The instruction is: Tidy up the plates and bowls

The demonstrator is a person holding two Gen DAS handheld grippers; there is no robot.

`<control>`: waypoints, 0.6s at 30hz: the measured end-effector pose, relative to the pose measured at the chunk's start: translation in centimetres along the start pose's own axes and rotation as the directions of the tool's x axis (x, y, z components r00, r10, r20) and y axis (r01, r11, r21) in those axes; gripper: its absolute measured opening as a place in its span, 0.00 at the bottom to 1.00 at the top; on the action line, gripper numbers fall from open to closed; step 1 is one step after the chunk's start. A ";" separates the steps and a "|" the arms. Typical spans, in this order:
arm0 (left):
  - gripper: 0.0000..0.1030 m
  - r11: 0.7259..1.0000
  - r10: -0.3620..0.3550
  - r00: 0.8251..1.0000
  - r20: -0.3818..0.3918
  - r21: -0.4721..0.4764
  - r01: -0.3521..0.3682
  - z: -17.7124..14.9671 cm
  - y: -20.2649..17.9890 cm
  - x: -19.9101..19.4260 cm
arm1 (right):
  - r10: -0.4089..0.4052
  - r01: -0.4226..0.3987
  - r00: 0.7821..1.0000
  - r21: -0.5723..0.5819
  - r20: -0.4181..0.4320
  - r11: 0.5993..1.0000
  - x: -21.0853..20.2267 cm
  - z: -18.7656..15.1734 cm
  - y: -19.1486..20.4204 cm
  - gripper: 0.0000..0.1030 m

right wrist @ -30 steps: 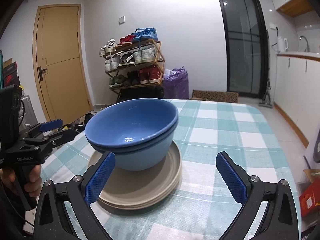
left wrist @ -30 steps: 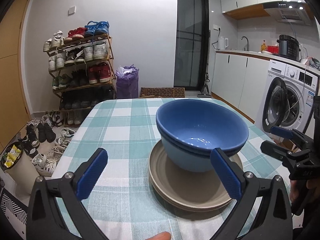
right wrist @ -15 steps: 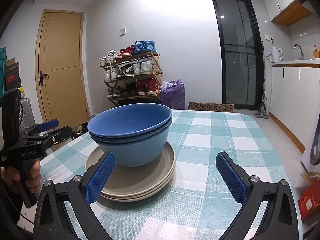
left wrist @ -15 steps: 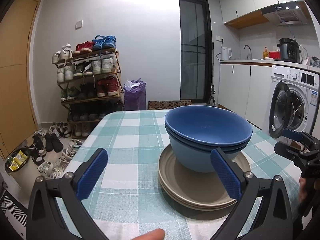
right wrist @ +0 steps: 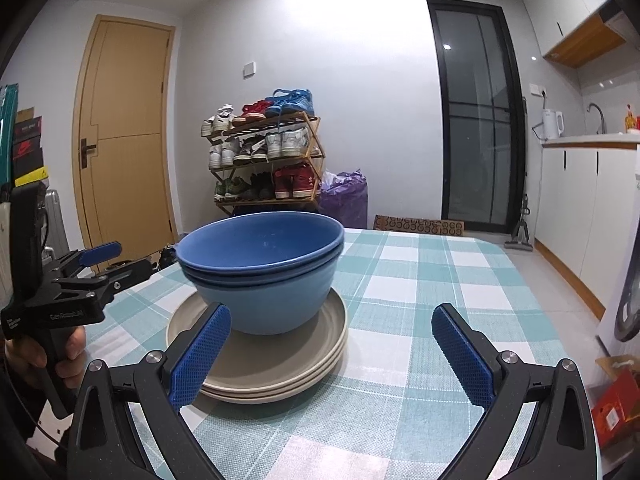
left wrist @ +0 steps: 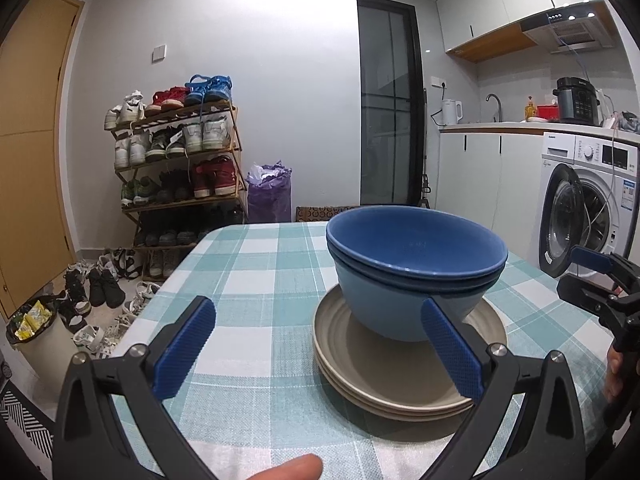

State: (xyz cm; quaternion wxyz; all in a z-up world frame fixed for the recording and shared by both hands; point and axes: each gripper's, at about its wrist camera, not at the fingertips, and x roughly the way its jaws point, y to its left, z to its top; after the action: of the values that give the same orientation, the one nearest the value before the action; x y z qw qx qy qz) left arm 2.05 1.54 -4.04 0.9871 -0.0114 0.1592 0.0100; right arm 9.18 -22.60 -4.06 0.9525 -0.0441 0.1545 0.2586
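Two nested bowls (left wrist: 416,272), dark blue inside pale blue, sit on a stack of beige plates (left wrist: 400,380) on the checked tablecloth (left wrist: 248,280).

In the left wrist view the stack fills the centre right of the frame. The left gripper (left wrist: 316,352) has its jaws wide apart and grips nothing; its right pad (left wrist: 450,354) overlaps the pale bowl's lower right side and the plates' rim in the picture, though whether it touches them cannot be told. Its left pad (left wrist: 186,346) stands over bare cloth, well left of the stack. A fingertip (left wrist: 292,468) shows at the bottom edge.

In the right wrist view the stack lies centre left. The right gripper (right wrist: 332,354) is also spread wide and empty; its left pad (right wrist: 202,356) crosses the plates' near-left rim, and its right pad (right wrist: 460,356) is over cloth, well right of the stack. The left gripper appears at the left edge, beside the stack.

Compared with a second ago, both cameras sit lower: the bowls are seen more from the side, with less of their inside showing, and more wall and door fills the upper frame. The stack lies as it did, and both pairs of jaws are as wide as before.
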 end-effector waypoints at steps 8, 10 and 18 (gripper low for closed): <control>1.00 1.000 -0.011 1.000 0.005 -0.008 0.011 0.1 0.1 -0.2 | 0.000 0.001 1.000 -0.021 0.007 1.000 0.0 0.0 0.5 0.99; 1.00 1.000 -0.015 1.000 0.005 -0.007 0.015 0.1 0.1 -0.2 | 0.000 0.001 1.000 -0.024 0.008 1.000 0.0 0.0 0.5 0.99; 1.00 1.000 -0.010 1.000 0.004 -0.011 0.010 0.2 0.0 -0.2 | 0.001 -0.001 1.000 -0.022 0.007 1.000 0.1 0.0 0.5 0.99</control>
State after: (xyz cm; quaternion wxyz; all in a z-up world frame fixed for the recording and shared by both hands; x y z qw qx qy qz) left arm 1.93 1.53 -3.83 0.9874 -0.0177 0.1574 0.0059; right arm 9.03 -22.11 -4.09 0.9524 -0.0537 0.1483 0.2608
